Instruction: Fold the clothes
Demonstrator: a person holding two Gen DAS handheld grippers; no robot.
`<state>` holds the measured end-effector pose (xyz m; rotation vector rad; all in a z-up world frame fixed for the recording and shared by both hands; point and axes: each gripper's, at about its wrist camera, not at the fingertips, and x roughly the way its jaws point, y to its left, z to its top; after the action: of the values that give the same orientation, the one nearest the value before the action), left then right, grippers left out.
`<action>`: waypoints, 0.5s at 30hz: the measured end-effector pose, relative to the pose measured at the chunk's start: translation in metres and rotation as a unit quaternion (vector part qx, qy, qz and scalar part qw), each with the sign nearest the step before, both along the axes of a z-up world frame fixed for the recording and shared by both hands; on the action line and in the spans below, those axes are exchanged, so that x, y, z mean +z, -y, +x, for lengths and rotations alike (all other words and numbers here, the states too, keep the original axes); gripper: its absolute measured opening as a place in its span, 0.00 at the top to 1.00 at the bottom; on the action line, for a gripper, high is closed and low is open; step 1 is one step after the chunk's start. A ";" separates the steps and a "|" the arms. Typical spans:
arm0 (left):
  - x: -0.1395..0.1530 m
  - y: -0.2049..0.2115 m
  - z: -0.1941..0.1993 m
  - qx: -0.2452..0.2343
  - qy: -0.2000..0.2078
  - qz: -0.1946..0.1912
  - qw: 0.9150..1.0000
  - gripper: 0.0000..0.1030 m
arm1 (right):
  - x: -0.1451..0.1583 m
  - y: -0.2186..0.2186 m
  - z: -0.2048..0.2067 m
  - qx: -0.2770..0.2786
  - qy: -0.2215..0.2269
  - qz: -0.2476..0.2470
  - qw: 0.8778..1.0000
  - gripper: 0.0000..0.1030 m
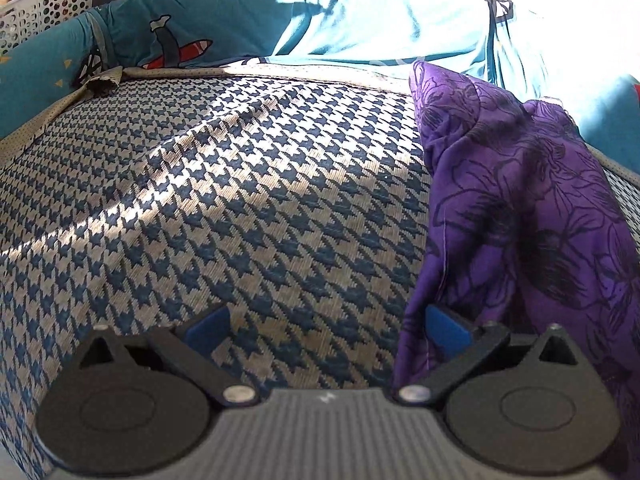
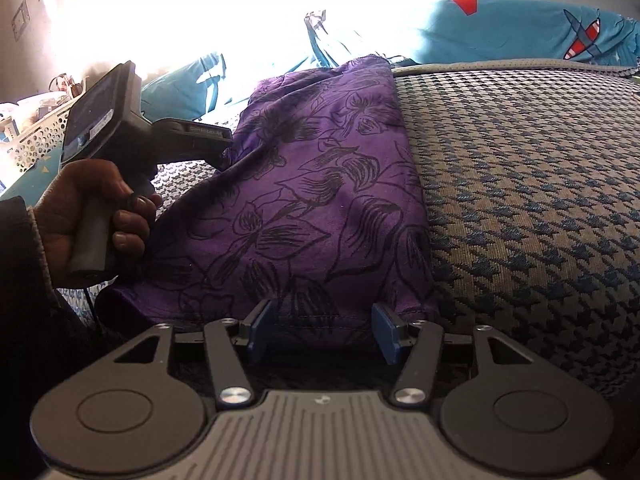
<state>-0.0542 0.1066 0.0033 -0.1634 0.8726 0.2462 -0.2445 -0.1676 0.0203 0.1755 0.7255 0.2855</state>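
A purple garment [image 2: 312,200] with black flower outlines lies folded on a blue-and-beige houndstooth mat [image 2: 540,180]. My right gripper [image 2: 323,332] is open at the garment's near hem. The stitched hem lies flat between the blue pads [image 2: 386,334] without being pinched. In the left wrist view the same garment [image 1: 520,208] rises in a bunched fold at the right. My left gripper [image 1: 326,330] stands wide open over the bare mat [image 1: 200,200], and its right pad [image 1: 446,328] touches the cloth's edge. In the right wrist view a person's hand [image 2: 92,208] holds the left tool's handle, and the cloth hides its fingers.
Teal bedding [image 1: 192,20] with cartoon prints lies crumpled along the far edge of the mat. A white perforated basket [image 1: 44,4] stands at the far left corner. Strong sunlight washes out the background. The mat extends bare to the right of the garment in the right wrist view.
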 end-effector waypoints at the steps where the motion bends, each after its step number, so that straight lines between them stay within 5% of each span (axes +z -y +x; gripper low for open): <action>1: -0.002 -0.002 0.001 0.002 0.001 0.004 1.000 0.00 | 0.000 0.000 0.000 0.001 0.000 0.000 1.000 0.44; 10: 0.002 -0.013 0.001 0.003 -0.013 0.032 0.999 0.00 | 0.004 0.001 0.000 0.007 0.002 0.011 1.000 0.41; 15: 0.016 -0.026 -0.015 0.010 -0.006 0.015 1.000 0.00 | 0.011 0.001 -0.003 0.015 0.021 0.036 0.999 0.41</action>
<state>-0.0689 0.1323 0.0193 -0.1437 0.8786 0.2782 -0.2470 -0.1687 0.0316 0.2261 0.6763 0.3428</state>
